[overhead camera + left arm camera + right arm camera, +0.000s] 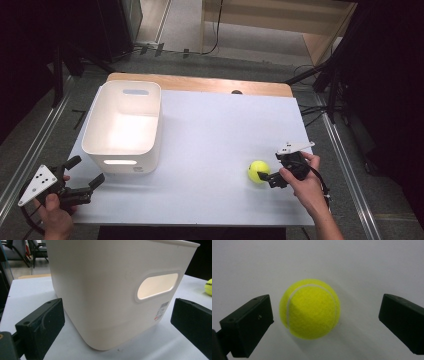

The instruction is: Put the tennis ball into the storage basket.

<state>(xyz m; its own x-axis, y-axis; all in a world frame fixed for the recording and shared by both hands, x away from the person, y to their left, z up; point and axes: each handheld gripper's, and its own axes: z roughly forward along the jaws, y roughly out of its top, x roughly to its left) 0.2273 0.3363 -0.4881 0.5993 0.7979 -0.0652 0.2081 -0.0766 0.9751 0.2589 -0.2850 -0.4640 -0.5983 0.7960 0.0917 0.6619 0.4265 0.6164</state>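
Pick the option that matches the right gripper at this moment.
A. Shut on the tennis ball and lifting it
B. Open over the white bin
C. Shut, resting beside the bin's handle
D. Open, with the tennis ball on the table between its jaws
D: in the right gripper view the right gripper has its jaws spread either side of the tennis ball, neither visibly touching it, with the ball resting on the table.

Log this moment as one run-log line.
right gripper: open, jaws either side of tennis ball, not touching | left gripper: open, facing white bin | ball on table, outside bin
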